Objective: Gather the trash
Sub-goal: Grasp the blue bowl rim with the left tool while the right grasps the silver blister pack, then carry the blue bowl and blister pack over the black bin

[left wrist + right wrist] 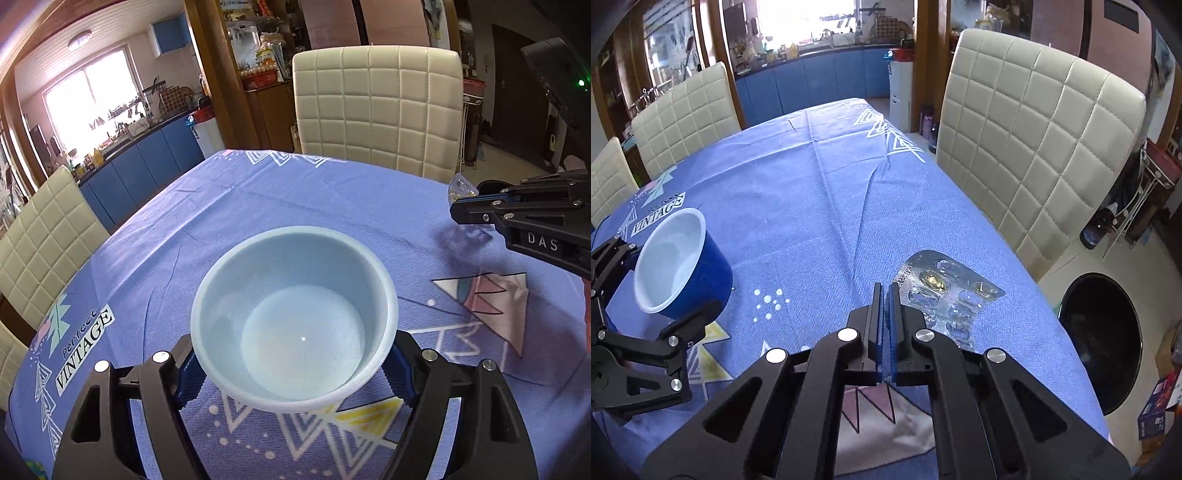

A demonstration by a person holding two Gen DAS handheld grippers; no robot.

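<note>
Blister pack clamped in right gripper near table edge; left gripper clamps cup.

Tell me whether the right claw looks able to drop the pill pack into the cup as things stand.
Probably yes. The right claw is shut on the pill pack, and the cup, gripped by the left claw, has its mouth open with only bare tablecloth between them.

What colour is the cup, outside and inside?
The cup is dark blue outside and white inside; the right wrist view shows both best.
</note>
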